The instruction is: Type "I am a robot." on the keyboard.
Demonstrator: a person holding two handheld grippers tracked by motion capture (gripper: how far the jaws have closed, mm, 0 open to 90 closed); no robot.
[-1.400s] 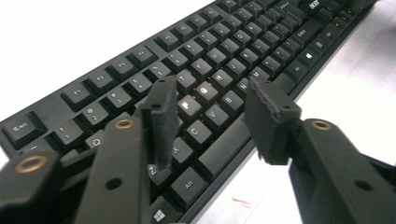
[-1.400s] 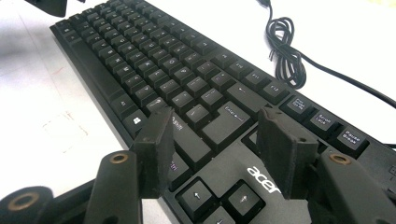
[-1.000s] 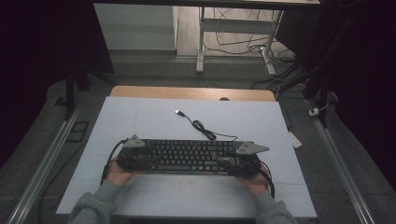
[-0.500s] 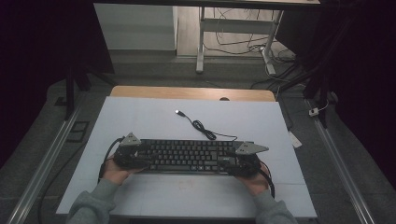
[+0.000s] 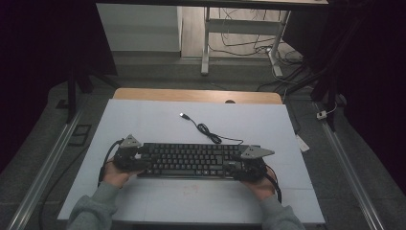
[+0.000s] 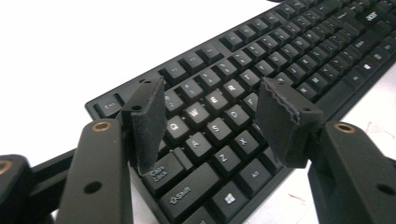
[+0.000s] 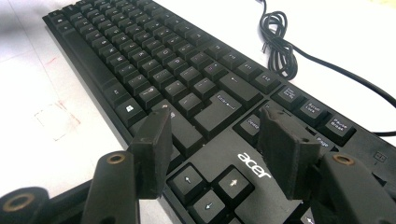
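A black Acer keyboard (image 5: 191,160) lies flat, crosswise, on the white table top (image 5: 143,120). Its black cable (image 5: 206,129) runs in a small coil toward the back and ends in a USB plug (image 5: 182,115). My left gripper (image 5: 142,160) stands open at the keyboard's left end; in the left gripper view (image 6: 210,121) its jaws are spread over the Q, A and Caps Lock keys of the keyboard (image 6: 280,51). My right gripper (image 5: 235,168) stands open at the right end (image 7: 215,140), jaws spread above the arrow keys and the Acer logo on the keyboard (image 7: 140,56). Nothing is clamped between either pair.
A strip of wooden table (image 5: 191,96) shows behind the white top. Metal rails (image 5: 43,172) run along both sides of the table. A desk frame with loose cables (image 5: 239,33) stands on the floor beyond. A faint red square mark (image 7: 56,121) is on the table before the keyboard.
My left gripper has shifted slightly to the left at the keyboard's end. The keyboard and my right gripper hold about the same place.
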